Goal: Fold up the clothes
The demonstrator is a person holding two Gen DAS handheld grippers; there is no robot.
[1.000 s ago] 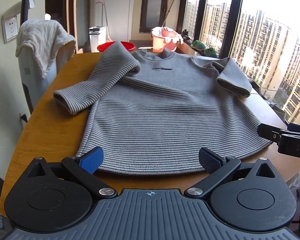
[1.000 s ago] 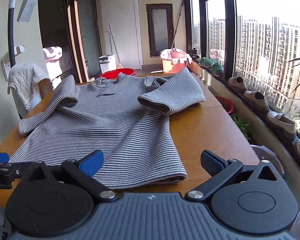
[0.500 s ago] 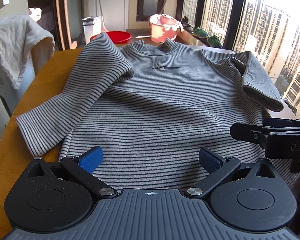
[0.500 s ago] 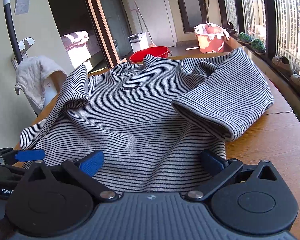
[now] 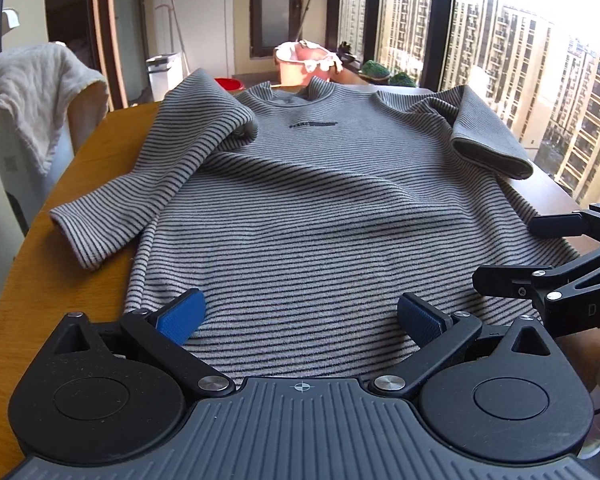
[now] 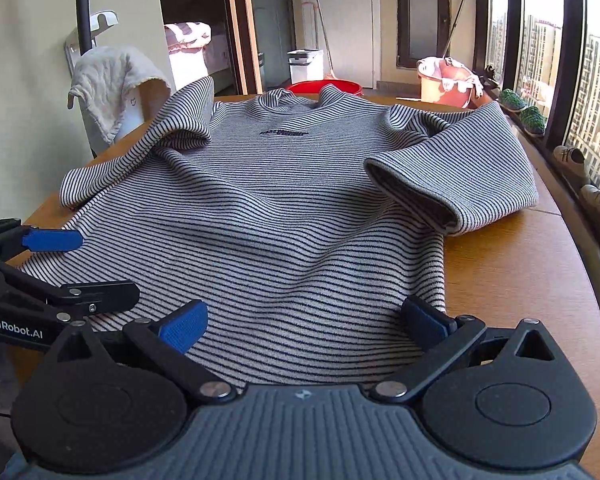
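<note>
Striped sweater point(image 5: 320, 208) lies flat on wooden tabletop point(image 5: 80, 184), soft & floppy, likely to sag. Your left claw point(image 5: 300, 316) & right claw point(image 6: 304, 320) are both open over the hem; pinch its corners.

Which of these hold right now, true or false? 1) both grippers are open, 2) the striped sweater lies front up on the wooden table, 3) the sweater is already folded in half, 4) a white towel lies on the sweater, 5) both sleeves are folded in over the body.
1) True: the left gripper and right gripper both have their jaws spread, over the hem.
2) True: the striped sweater lies on the wooden table with its chest print showing.
3) False: the body lies spread out full length.
4) False: the white towel hangs over something beside the table.
5) False: both sleeves lie out to the sides.
</note>
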